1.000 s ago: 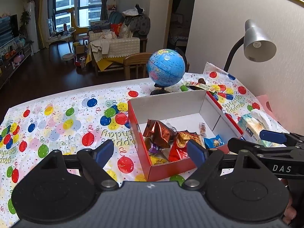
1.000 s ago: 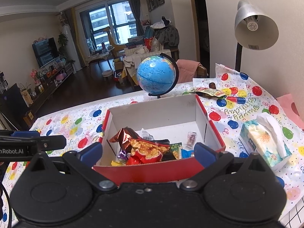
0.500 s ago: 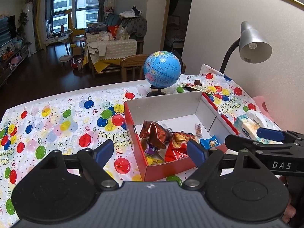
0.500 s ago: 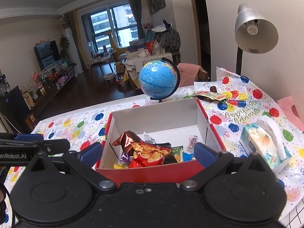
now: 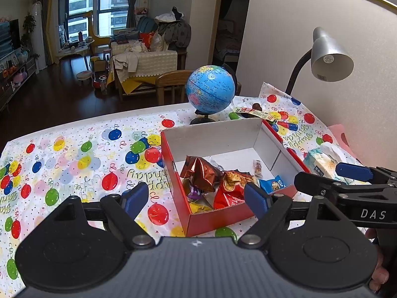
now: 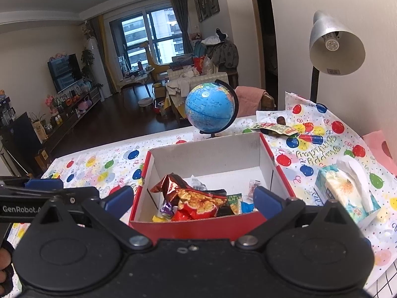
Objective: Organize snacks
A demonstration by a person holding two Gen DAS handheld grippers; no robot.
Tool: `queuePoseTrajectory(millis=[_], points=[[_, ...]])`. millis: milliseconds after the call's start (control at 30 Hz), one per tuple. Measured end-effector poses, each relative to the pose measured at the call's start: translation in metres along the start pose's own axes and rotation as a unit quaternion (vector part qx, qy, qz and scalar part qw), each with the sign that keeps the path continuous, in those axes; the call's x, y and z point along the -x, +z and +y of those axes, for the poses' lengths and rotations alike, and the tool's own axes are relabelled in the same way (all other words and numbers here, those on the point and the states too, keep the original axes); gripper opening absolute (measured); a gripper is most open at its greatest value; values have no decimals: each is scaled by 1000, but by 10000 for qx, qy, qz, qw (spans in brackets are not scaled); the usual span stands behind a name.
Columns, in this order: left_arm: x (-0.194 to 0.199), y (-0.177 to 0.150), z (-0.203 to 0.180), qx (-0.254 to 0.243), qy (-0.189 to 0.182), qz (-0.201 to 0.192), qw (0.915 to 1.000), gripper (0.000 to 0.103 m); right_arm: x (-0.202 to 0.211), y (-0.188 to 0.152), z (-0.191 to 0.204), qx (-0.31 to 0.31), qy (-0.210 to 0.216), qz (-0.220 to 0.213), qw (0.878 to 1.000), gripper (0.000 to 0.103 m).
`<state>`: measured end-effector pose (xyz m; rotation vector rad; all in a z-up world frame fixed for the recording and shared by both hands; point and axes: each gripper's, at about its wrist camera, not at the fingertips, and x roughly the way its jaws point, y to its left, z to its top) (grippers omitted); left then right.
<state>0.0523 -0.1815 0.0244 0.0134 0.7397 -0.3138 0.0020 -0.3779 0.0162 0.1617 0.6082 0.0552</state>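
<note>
Now both grippers, left gripper (image 5: 196, 196) and right gripper (image 6: 193, 200), hang wide and empty before the red-walled cardboard box (image 6: 211, 228) of crinkly foil snack packets (image 6: 198, 198), so best reach past it for the flat green-and-red packet (image 6: 274, 127) lying beyond.

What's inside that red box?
The box holds snack packets piled at its near end, its far floor bare. Whatever lies under the pile is hidden.

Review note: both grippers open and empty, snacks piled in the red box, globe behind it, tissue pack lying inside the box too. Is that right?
Not quite. The tissue pack lies on the tablecloth outside the red box, on its right; the right wrist view shows it. The rest holds: left gripper and right gripper open and empty, snacks inside, globe behind.
</note>
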Motion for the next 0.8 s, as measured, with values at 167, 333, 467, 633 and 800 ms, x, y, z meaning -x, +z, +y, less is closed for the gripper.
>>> queuePoseTrajectory(millis=[167, 333, 467, 633, 800], points=[[2, -1, -2, -29, -62, -12, 10000, 84, 4, -1, 0, -11, -21, -36, 10000, 103], [3, -2, -6, -76, -151, -10, 9999, 84, 10, -2, -4, -44, -75, -67, 9999, 103], [3, -3, -13, -156, -256, -5, 9995, 84, 16, -5, -7, -86, -133, -79, 9998, 103], [2, -5, -20, -202, -273, 32, 9994, 84, 22, -7, -13, -135, -195, -103, 9997, 103], [3, -7, -18, -147, -213, 69, 9996, 84, 22, -9, -15, -180, -196, -67, 9996, 103]])
